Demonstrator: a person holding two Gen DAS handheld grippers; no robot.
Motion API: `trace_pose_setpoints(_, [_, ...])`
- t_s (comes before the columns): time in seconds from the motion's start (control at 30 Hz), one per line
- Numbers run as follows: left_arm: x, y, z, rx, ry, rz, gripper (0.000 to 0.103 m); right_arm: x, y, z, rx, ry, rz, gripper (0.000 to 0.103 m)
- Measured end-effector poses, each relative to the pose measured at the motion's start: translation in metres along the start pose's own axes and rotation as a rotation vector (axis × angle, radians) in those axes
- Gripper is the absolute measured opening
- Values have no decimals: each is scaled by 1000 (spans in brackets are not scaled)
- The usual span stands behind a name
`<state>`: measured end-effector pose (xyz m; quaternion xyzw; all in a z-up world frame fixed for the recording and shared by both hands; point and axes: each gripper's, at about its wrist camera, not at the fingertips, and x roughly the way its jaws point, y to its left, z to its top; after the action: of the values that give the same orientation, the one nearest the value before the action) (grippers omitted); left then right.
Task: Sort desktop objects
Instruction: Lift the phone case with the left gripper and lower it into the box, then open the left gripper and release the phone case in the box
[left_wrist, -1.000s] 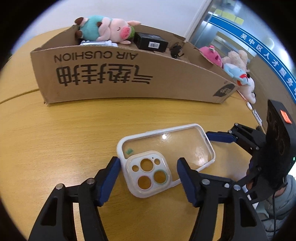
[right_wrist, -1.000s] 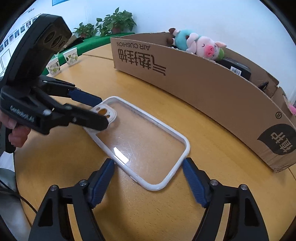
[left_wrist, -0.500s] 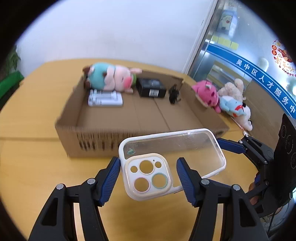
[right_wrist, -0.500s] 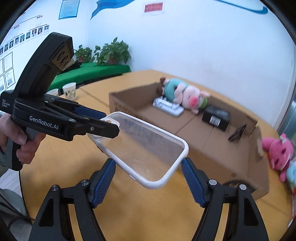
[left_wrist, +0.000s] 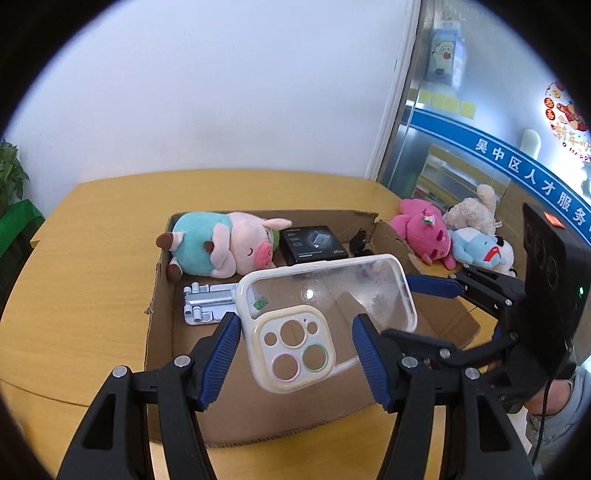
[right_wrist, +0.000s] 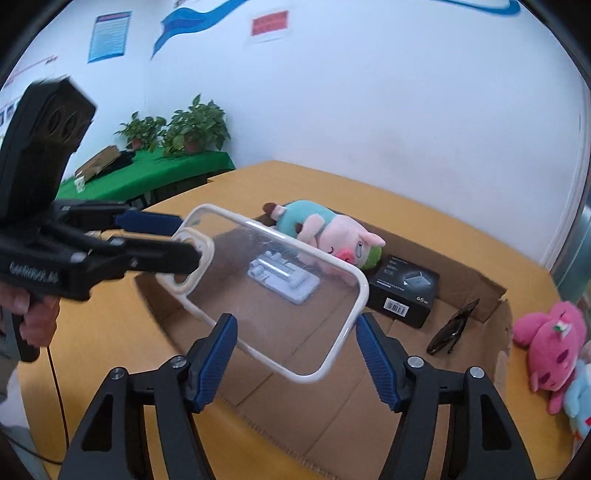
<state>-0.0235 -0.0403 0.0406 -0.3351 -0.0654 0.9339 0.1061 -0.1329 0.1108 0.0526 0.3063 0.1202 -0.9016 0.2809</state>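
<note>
A clear phone case with a white rim and a camera cut-out is held in the air over the open cardboard box. My left gripper is shut on its camera end. My right gripper is shut on its other end; the case also shows in the right wrist view. In the box lie a pig plush, a black charger box, a silver phone stand and black sunglasses.
Pink, blue and cream plush toys lie on the wooden table to the right of the box. A green-covered table with potted plants stands by the far wall. A glass door is at the right.
Both grippers have lifted the phone case off the table and carried it up and forward, so it now hangs over the open box.
</note>
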Motion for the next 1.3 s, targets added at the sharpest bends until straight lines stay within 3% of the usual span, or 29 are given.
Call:
trace_pose_setpoints(0.27, [39, 34, -1, -62, 107, 55, 61, 73, -10, -7, 114, 182, 105, 65])
trace_pose_setpoints(0.43, [61, 54, -11, -97, 231, 95, 61, 107, -1, -15, 165, 327, 168, 65])
trace_pose_setpoints(0.63, [82, 57, -21, -83, 354, 167, 61, 142, 12, -23, 182, 504, 174, 69])
trace_pose_setpoints(0.73, [90, 59, -26, -59, 388, 235, 61, 150, 10, -24, 214, 522, 191, 70])
trace_pose_setpoints(0.83, [87, 58, -25, -57, 381, 229, 61, 148, 8, -25, 254, 507, 234, 80])
trace_pose_setpoints(0.97, [66, 60, -21, -91, 298, 238, 63, 127, 3, -27, 257, 422, 206, 87])
trace_pose_setpoints(1.07, [42, 57, -23, -101, 199, 262, 63, 80, -10, -29, 241, 255, 84, 90])
trace_pose_setpoints(1.13, [29, 48, -28, -79, 141, 259, 63, 41, -21, -36, 253, 143, -29, 102])
trace_pose_setpoints(1.2, [20, 34, -36, -46, 87, 264, 64, 9, -30, -47, 274, 49, -121, 103])
trace_pose_setpoints(1.3, [15, 13, -49, -10, 15, 253, 72, -23, -40, -67, 304, -40, -233, 103])
